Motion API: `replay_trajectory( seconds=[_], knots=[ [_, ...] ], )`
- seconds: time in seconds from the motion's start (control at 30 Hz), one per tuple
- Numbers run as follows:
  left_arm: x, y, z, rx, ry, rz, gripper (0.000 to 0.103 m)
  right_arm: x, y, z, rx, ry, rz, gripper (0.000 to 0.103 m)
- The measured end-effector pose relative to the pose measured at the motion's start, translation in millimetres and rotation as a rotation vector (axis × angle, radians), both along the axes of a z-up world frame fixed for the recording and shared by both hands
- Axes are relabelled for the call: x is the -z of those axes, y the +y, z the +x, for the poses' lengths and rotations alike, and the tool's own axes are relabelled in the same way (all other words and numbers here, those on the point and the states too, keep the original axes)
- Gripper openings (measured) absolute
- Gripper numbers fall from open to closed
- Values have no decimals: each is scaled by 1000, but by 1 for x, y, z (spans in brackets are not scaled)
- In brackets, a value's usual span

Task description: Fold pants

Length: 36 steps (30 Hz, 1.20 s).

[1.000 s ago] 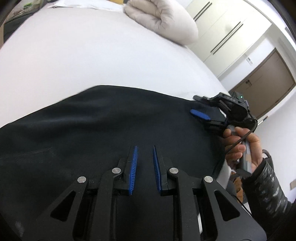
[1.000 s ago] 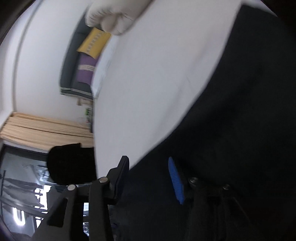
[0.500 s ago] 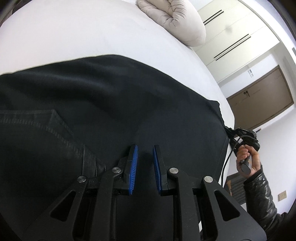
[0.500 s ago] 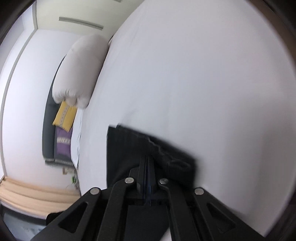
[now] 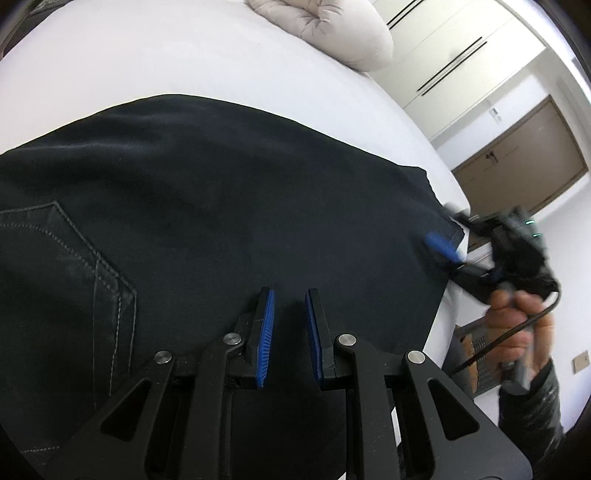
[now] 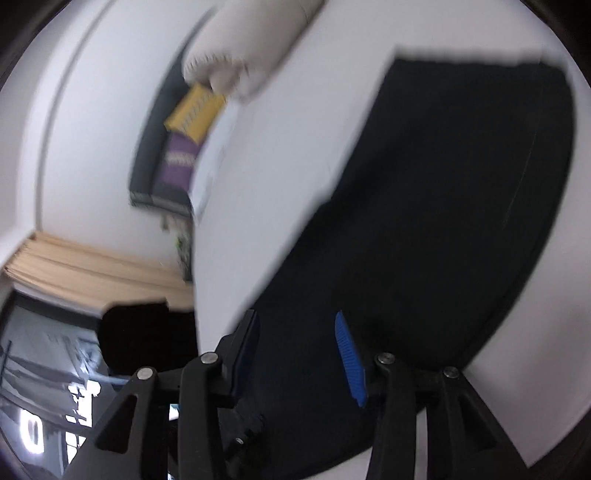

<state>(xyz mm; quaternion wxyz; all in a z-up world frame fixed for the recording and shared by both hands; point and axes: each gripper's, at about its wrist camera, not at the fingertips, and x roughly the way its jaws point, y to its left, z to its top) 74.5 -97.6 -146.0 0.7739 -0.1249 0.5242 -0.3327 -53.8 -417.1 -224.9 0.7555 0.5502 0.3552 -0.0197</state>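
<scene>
Black pants point(image 5: 229, 192) are lying flat on the bed point(image 5: 155, 62); both grippers, left point(image 5: 288, 332) and right point(image 6: 295, 354), are hovering with jaws apart, probably to smooth the fold.

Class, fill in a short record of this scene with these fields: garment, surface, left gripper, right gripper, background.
garment: black denim pants, spread flat, stitched back pocket showing
surface: white bed sheet
left gripper: open, above the pants
right gripper: open, at the pants' edge
background: beige rolled duvet, brown wooden door
</scene>
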Motion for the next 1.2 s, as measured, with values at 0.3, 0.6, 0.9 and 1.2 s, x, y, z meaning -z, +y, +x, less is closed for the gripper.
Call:
replay_trajectory(
  seconds=[0.3, 0.6, 0.9, 1.2],
  knots=[
    [2, 8, -16, -31, 14, -16, 16, -4, -106, -103, 344, 80, -118, 10],
    [-23, -33, -9, -34, -52, -38, 17, -18, -156, -126, 394, -67, -19, 50],
    [6, -54, 26, -43, 68, -37, 16, 9, -192, -90, 406, -50, 105, 49],
    [23, -49, 27, -63, 114, -86, 16, 13, -219, -56, 386, -36, 102, 26]
  ],
)
